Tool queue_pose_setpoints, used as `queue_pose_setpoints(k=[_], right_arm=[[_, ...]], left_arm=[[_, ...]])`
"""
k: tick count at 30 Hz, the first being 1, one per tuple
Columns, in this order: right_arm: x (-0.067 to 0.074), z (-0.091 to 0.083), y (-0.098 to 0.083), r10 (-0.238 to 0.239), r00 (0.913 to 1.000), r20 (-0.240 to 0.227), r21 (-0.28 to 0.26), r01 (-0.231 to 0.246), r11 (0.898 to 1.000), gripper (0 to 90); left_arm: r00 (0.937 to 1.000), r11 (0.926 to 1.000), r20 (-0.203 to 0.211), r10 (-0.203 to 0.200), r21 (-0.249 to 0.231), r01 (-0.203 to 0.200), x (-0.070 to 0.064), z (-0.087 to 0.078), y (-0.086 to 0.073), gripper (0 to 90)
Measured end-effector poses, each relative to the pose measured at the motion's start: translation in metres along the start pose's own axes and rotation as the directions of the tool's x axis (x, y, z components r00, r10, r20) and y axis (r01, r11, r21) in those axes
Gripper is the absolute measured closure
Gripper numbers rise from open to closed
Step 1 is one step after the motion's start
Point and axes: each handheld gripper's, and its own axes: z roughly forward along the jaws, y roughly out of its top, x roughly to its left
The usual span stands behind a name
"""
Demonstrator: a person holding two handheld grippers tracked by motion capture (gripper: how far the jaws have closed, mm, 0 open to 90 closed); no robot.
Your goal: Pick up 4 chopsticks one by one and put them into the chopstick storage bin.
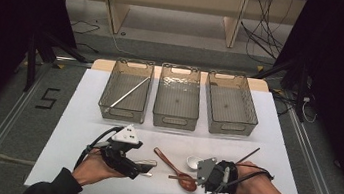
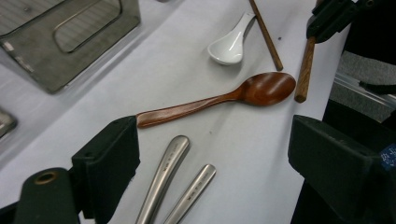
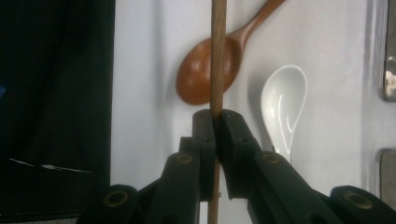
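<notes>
Chopstick (image 3: 217, 56) of brown wood sits pinched between the pressed-together jaws of the right gripper (image 3: 216, 122), its far end cut off by the frame; the wooden spoon (image 3: 208, 74) lies beneath it and one white spoon (image 3: 282, 105) just beside. Spread wide, the left gripper (image 2: 212, 154) straddles two metal handles (image 2: 163, 179), whose engraved lettering is too small to read. Three bins (image 1: 177, 102) stand beyond.

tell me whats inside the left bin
The left bin holds one long thin metal stick lying slantwise across its floor. Nothing else shows through its clear walls, though glare blurs the near end.
</notes>
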Motion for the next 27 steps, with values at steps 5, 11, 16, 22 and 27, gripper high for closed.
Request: queue_pose_setpoints(k=[5,11,16,22,27], right_arm=[[0.002,0.002,0.007,-0.016,0.9999,-0.007,0.006,0.016,1.0,85.3],[0.004,0.004,0.013,-0.034,0.9994,-0.01,-0.005,0.034,0.999,85.3],[0.005,0.004,0.014,-0.045,0.999,-0.008,0.0,0.045,0.999,85.2],[0.007,0.004,0.019,-0.046,0.9989,-0.005,0.0,0.046,0.999,85.3],[0.009,0.005,0.022,-0.057,0.9984,-0.001,-0.006,0.057,0.998,85.2]], left_arm=[[0.9975,0.997,0.01,0.07,0.034,-0.07,-0.011,0.009,0.006,17.7],[0.9919,0.9905,0.053,0.116,0.068,-0.119,-0.024,0.019,0.01,24.8],[0.9844,0.9822,0.08,0.157,0.092,-0.164,-0.032,0.026,0.012,31.2],[0.9744,0.9723,0.115,0.193,0.111,-0.206,-0.041,0.032,0.014,38.2],[0.9676,0.9676,0.148,0.204,0.119,-0.223,-0.044,0.036,0.014,45.0]])
